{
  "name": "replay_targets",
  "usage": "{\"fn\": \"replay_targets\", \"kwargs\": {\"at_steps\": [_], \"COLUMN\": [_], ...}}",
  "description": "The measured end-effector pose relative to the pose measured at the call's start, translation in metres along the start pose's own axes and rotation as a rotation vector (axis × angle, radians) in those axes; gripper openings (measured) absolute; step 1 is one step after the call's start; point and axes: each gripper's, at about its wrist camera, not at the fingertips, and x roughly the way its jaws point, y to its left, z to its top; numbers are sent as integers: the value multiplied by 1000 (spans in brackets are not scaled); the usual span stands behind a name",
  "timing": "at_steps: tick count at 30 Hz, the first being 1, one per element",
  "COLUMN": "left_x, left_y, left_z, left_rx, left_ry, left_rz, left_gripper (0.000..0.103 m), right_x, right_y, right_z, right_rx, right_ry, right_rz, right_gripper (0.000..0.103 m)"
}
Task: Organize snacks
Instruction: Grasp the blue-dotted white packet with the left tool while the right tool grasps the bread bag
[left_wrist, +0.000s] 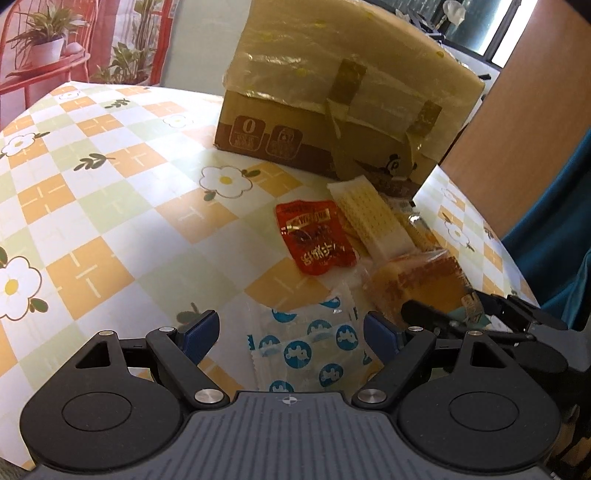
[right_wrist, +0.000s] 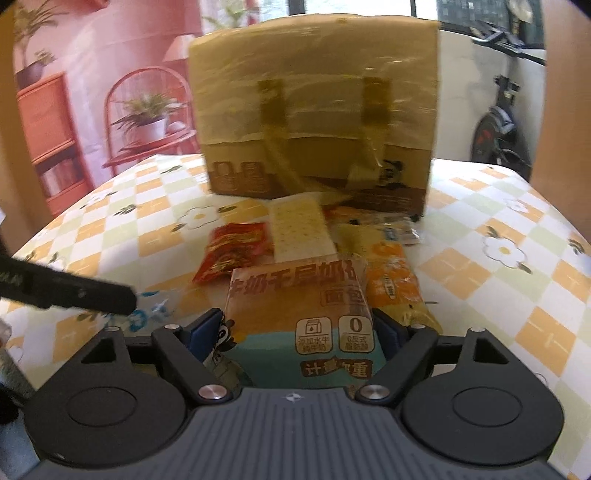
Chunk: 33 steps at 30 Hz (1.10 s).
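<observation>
1. I see the table (left_wrist: 110, 206) under a checked floral cloth, with the taped cardboard box (left_wrist: 332, 92) at the back.
2. My right gripper (right_wrist: 299, 328) straddles the bread packet (right_wrist: 295, 295); I cannot tell if its pads press it.
3. My left gripper (left_wrist: 291, 328) gapes wide over the blue-spotted sachet (left_wrist: 310, 350), gripping nothing.
4. The red sachet (left_wrist: 314, 240) lies beside the cracker pack (left_wrist: 369, 218), before the box.
</observation>
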Motion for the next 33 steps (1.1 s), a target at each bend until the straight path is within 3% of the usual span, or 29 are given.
{"fn": "replay_targets", "kwargs": {"at_steps": [7, 18, 19, 21, 24, 33], "left_x": [10, 13, 13, 11, 9, -4], "left_y": [-4, -8, -8, -4, -2, 2], "left_z": [-4, -5, -5, -5, -7, -4], "left_rx": [8, 39, 37, 20, 11, -5], "left_ry": [34, 13, 11, 5, -8, -74], "left_rz": [-2, 16, 11, -30, -39, -38], "left_gripper": [87, 87, 85, 69, 64, 63], "right_x": [-1, 0, -1, -1, -1, -6], "right_y": [-1, 1, 0, -1, -2, -3], "right_z": [-1, -2, -2, -3, -3, -3], "right_rx": [9, 14, 15, 20, 29, 51], "right_ry": [-2, -3, -3, -2, -2, -14], "right_rz": [-3, 0, 1, 4, 9, 52], "right_gripper": [84, 84, 84, 84, 84, 77]}}
